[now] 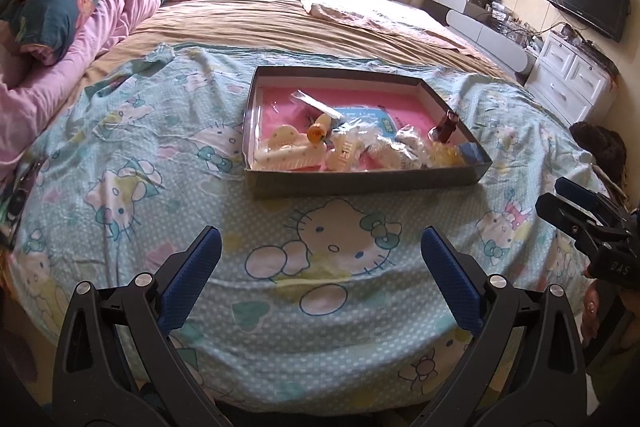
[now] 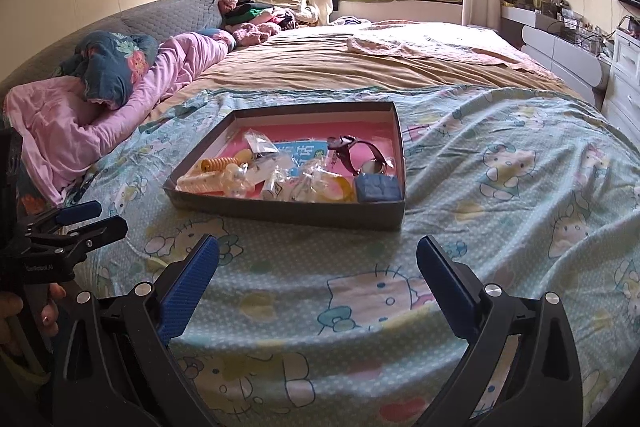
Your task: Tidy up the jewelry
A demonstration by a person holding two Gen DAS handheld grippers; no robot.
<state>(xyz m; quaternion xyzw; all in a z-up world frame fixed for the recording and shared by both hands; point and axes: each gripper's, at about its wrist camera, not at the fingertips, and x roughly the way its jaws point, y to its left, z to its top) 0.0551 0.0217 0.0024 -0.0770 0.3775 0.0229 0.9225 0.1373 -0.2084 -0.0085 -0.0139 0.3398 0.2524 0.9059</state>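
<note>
The shallow jewelry box (image 1: 360, 183) sits on the bed (image 1: 240, 219) at twelve o'clock from both grippers, left gripper (image 1: 320, 279) and right gripper (image 2: 318, 287), whose fingers are wide open and empty, ready to pick.

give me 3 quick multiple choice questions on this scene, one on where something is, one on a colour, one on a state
1. Where does the shallow box sit?
A. on the cartoon-cat bedsheet
B. on the white dresser
C. on the window ledge

2. What colour is the lining inside the box?
A. green
B. pink
C. black

3. How do the jaws of the left gripper stand?
A. shut on a bracelet
B. shut on nothing
C. wide apart with nothing between them

Answers:
1. A, the cartoon-cat bedsheet lies under the box on every side.
2. B, the pink lining shows behind the jewelry.
3. C, only bedsheet shows between the two blue pads.
</note>
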